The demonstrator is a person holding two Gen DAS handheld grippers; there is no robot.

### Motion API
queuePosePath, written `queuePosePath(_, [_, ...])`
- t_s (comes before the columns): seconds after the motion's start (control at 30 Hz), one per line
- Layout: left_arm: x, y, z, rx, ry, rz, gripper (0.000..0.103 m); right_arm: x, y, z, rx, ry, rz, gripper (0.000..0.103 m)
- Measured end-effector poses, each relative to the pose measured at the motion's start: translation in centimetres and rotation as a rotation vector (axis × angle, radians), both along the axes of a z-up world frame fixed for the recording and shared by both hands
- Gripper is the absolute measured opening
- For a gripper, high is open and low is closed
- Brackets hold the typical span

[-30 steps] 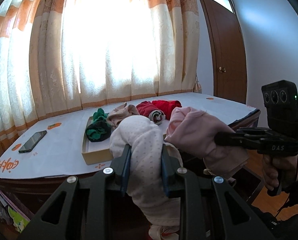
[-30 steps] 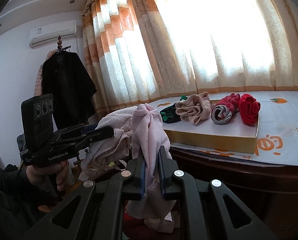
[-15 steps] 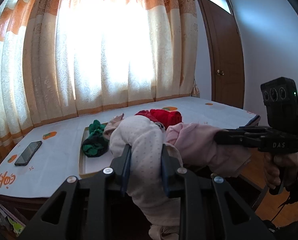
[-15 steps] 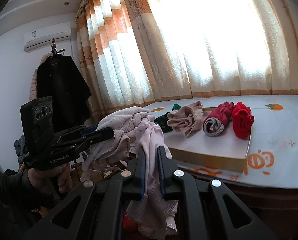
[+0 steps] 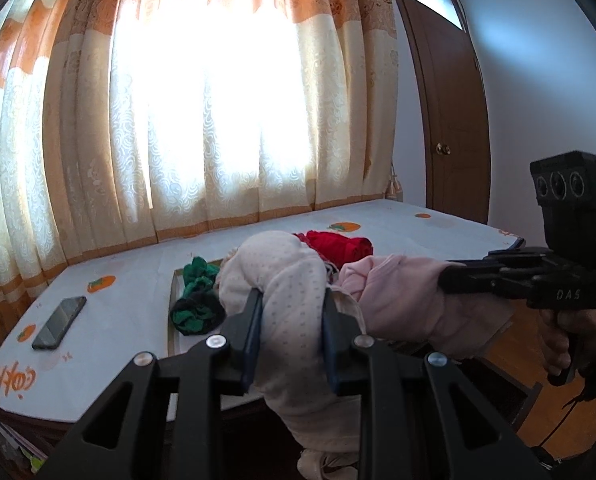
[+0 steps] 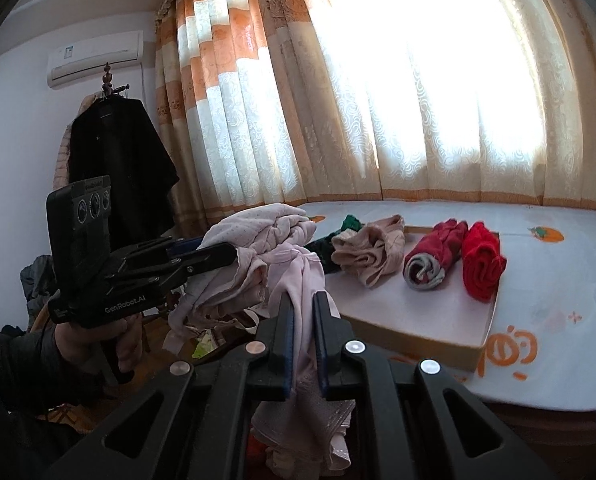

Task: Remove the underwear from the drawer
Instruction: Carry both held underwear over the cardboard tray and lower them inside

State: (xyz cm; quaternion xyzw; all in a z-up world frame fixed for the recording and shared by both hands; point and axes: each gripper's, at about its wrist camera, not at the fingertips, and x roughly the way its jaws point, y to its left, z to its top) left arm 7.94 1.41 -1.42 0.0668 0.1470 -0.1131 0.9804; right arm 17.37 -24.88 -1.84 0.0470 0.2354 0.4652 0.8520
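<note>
Left gripper (image 5: 292, 322) clamps dotted cream underwear (image 5: 282, 272); right gripper (image 6: 302, 322) is closing on pink underwear (image 6: 298, 276). At two o'clock, a shallow box (image 6: 437, 328) holds rolled red garments (image 6: 481, 266).

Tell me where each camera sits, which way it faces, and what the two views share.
Left wrist: sits behind the left gripper, shut on dotted cream underwear, facing the curtained window; the other hand shows at right.
Right wrist: sits behind the right gripper, closing on pink underwear, facing the window; the other hand shows at left.
Shared: the tray of rolled garments, both held pieces.
</note>
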Motion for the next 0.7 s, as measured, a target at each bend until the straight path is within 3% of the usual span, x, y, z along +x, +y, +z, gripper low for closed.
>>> queuePosePath(0.37, [4.2, -0.2, 2.1, 0.037, -0.002, -0.024, 0.025, 3.8, 1.0, 3.3, -0.048, -0.059, -0.036, 0.01])
queuePosePath(0.7, [10.0, -0.2, 3.3, 0.048, 0.033, -0.022, 0.025, 9.5, 2.0, 5.0, -0.092, -0.025, -0.146, 0.01])
